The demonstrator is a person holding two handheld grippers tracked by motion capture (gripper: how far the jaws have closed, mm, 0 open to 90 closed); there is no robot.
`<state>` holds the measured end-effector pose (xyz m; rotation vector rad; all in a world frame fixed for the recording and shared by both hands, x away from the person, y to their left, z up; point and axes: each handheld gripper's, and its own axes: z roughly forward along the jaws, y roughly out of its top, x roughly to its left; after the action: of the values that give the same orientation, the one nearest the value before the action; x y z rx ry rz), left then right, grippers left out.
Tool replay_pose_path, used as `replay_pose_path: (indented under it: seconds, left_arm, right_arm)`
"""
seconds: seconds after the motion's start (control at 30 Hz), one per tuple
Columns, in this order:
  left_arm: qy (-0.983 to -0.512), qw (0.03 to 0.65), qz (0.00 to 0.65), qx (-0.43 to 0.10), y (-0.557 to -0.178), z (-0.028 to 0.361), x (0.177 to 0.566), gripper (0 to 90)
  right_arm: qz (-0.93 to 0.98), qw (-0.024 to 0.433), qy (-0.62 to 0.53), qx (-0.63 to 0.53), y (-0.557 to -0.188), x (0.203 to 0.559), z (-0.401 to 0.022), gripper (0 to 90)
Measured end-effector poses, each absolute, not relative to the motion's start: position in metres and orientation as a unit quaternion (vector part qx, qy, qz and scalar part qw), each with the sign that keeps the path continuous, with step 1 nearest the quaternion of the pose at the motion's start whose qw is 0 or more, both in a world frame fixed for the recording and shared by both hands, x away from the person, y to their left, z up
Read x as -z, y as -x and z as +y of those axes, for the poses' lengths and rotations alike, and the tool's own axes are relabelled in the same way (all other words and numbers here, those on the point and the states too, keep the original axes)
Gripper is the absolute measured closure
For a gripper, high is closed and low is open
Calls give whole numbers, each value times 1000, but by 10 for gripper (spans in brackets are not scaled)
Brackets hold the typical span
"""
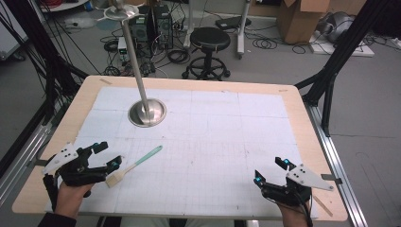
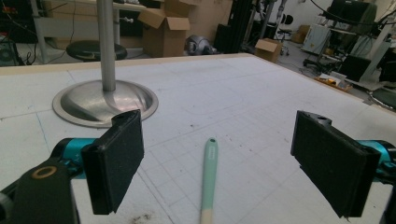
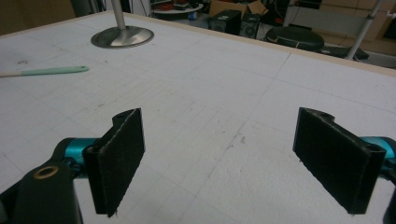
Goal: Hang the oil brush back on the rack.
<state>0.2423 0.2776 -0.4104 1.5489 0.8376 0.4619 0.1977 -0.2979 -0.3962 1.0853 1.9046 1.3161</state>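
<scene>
1. A grey floor [image 1: 369,94] surrounds the wooden table [image 1: 302,118].
2. A black round stool [image 1: 209,40] stands beyond the table's far edge.
3. Cables [image 1: 177,56] lie tangled on the floor near computer towers [image 1: 156,23].
4. Cardboard boxes [image 1: 300,19] sit at the back right.
5. Black frame posts [image 1: 331,71] flank the table.

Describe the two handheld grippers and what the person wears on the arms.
The left gripper and the right gripper are alike: a black body, teal fittings near the jaws, flat black pads with a rough face, a grey three-cornered plate with dark dots on top, and a black trailing cable. A dark sleeve covers the left forearm.
</scene>
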Motion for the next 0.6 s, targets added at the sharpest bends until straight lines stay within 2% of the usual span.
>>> replay_pose_path:
  seconds: [0.33, 0.6]
  left_arm:
    - [-691, 594, 366, -190, -247, 272, 416, 171]
    - [-741, 538, 363, -175, -258, 266, 427, 198]
  right_arm:
    - [726, 282, -390, -491, -199, 398, -295, 153]
    - [723, 282, -393, -493, -200, 399, -295, 153]
